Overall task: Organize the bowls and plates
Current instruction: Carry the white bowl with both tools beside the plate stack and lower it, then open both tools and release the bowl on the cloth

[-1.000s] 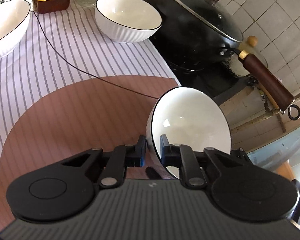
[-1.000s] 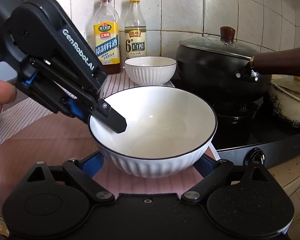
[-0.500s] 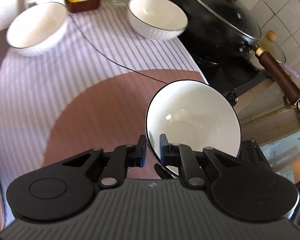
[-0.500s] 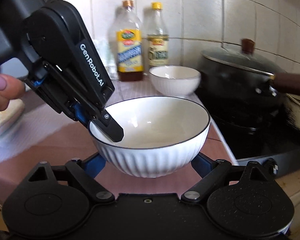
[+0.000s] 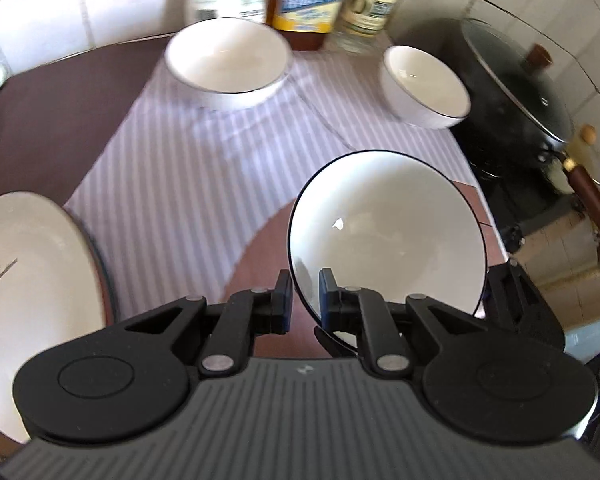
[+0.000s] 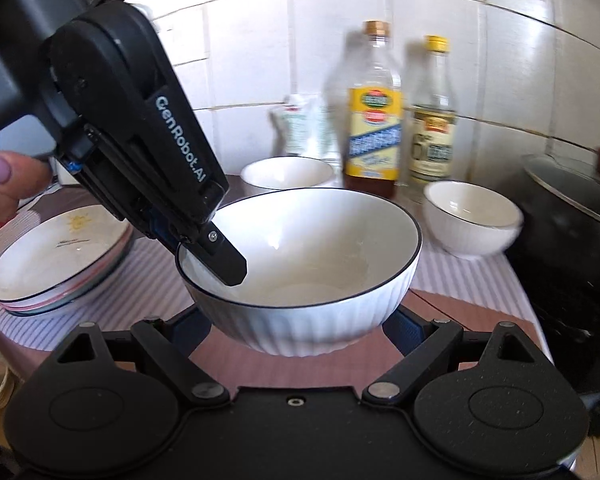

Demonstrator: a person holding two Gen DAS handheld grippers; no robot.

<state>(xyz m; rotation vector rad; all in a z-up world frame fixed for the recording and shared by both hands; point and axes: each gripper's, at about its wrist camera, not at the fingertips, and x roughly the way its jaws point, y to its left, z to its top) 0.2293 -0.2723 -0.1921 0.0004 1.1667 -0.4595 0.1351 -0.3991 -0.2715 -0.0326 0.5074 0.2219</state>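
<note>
You held the large bowl [image 6: 300, 268] above the worktop's [image 5: 188, 176] near edge, left gripper [image 5: 303, 300] jaws pinched on its rim, right gripper [image 6: 296, 320] jaws apparently cradling its sides. Next, nest it into the far bowl [image 5: 226, 60].

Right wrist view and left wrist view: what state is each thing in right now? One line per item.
Held bowl: upright, empty, off the cloth.
Left claw: shut on the held bowl's rim.
Right claw: spread around the held bowl's base; contact unclear.
Wide bowl: upright, empty, on the cloth.
Small bowl: upright, empty, on the cloth.
Plates: stacked, top one empty.
Wok: lidded.
Bottles: upright, capped.
</note>
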